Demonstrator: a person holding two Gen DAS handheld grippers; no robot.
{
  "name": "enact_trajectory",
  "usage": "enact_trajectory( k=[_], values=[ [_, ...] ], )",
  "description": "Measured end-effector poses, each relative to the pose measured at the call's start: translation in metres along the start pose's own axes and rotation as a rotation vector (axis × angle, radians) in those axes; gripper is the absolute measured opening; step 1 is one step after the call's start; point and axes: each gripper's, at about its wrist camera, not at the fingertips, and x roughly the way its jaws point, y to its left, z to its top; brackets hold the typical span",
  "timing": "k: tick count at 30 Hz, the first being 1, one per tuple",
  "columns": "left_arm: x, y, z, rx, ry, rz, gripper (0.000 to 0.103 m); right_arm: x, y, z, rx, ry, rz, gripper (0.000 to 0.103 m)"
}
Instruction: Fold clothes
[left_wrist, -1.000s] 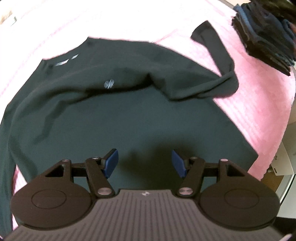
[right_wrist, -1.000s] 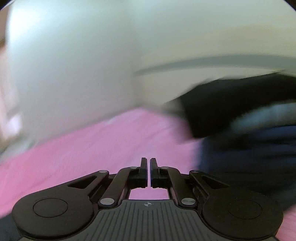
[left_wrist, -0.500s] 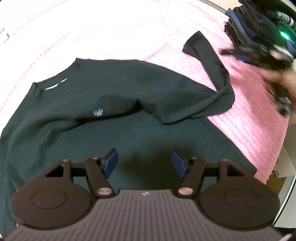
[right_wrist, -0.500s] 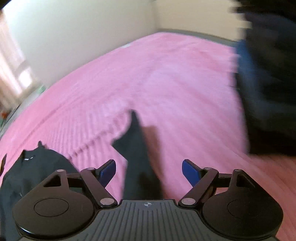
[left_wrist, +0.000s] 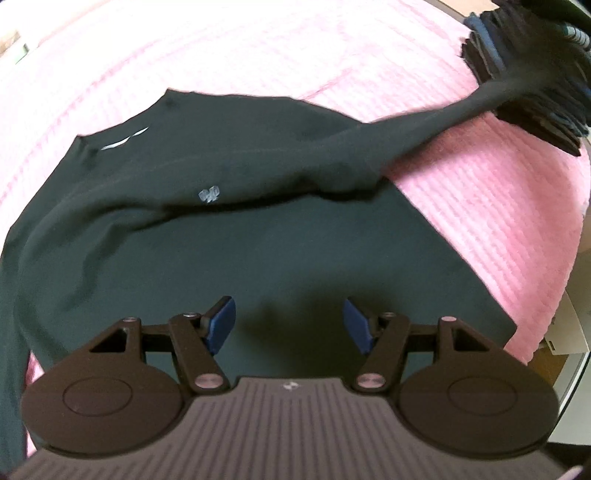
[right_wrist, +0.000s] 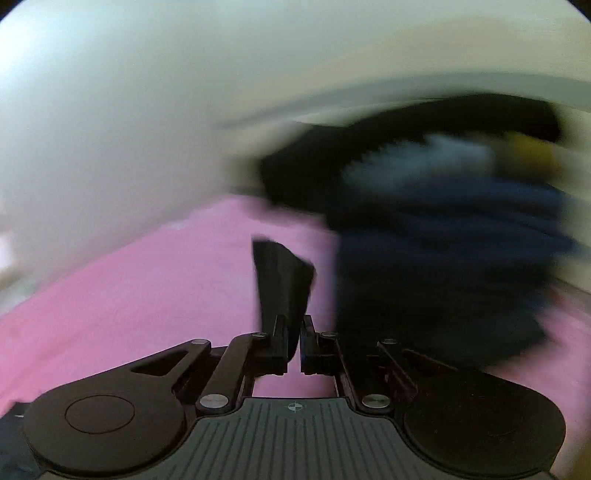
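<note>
— What is everything lying on?
— A pink bedspread (left_wrist: 498, 192), ribbed in fine rows. In the left wrist view its far side is washed out almost to white.
— And behind it?
— In the right wrist view, a pale wall (right_wrist: 110, 110), badly blurred, with a grey band (right_wrist: 406, 86) across its upper right.
— Anything off the bed?
— At the right edge of the left wrist view, a white boxy thing (left_wrist: 567, 332) sits just beside the bed's corner, with a brown patch (left_wrist: 550, 365) below it; too little shows to tell what they are

no readable text; shirt (left_wrist: 258, 258) logo illegible.
</note>
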Motion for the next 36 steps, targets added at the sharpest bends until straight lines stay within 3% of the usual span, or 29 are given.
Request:
enact_trajectory(
  k=[1,3,5,7,11,14,17,20,23,24,26,27,28,32,36],
  values=[
    [0.001,-0.002,0.004,0.013,-0.006,-0.007,0.061,-0.003,-0.026,-0.020,0.070,0.076,-0.082,0.036],
    [0.002,-0.005,0.012,0.042,-0.021,-0.012,0.061,-0.002,-0.063,-0.060,0.164,0.246,-0.251,0.059],
    [0.003,-0.004,0.022,0.072,-0.036,-0.007,0.061,-0.001,-0.074,-0.081,0.204,0.332,-0.292,0.059],
    [0.003,0.002,0.031,0.108,-0.053,0.014,0.061,-0.001,-0.060,-0.082,0.161,0.329,-0.239,0.059],
    [0.007,0.026,0.049,0.146,-0.075,0.085,0.061,0.034,0.013,-0.065,-0.029,0.344,0.115,0.059],
    [0.013,0.051,0.064,0.170,-0.089,0.140,0.061,0.088,0.100,-0.064,-0.249,0.441,0.436,0.059],
    [0.023,0.072,0.076,0.213,-0.107,0.196,0.061,0.137,0.188,-0.076,-0.489,0.515,0.700,0.059],
    [0.029,0.093,0.079,0.196,-0.118,0.243,0.061,0.177,0.257,-0.095,-0.604,0.580,0.839,0.059],
    [0.029,0.117,0.070,0.106,-0.127,0.257,0.061,0.220,0.301,-0.115,-0.669,0.637,0.881,0.059],
    [0.028,0.123,0.064,0.076,-0.125,0.260,0.061,0.233,0.313,-0.118,-0.696,0.654,0.885,0.058],
    [0.028,0.131,0.048,0.022,-0.106,0.264,0.061,0.238,0.332,-0.120,-0.750,0.683,0.873,0.015],
    [0.028,0.133,0.039,0.004,-0.095,0.263,0.061,0.238,0.340,-0.117,-0.762,0.707,0.869,0.004],
    [0.028,0.135,0.031,-0.012,-0.085,0.261,0.061,0.239,0.344,-0.109,-0.762,0.719,0.872,0.004],
    [0.029,0.146,0.009,-0.072,-0.079,0.256,0.061,0.230,0.352,-0.066,-0.790,0.542,0.820,0.004],
    [0.030,0.164,0.006,-0.103,-0.096,0.273,0.061,0.246,0.374,-0.074,-0.854,0.551,0.763,0.004]
  ],
)
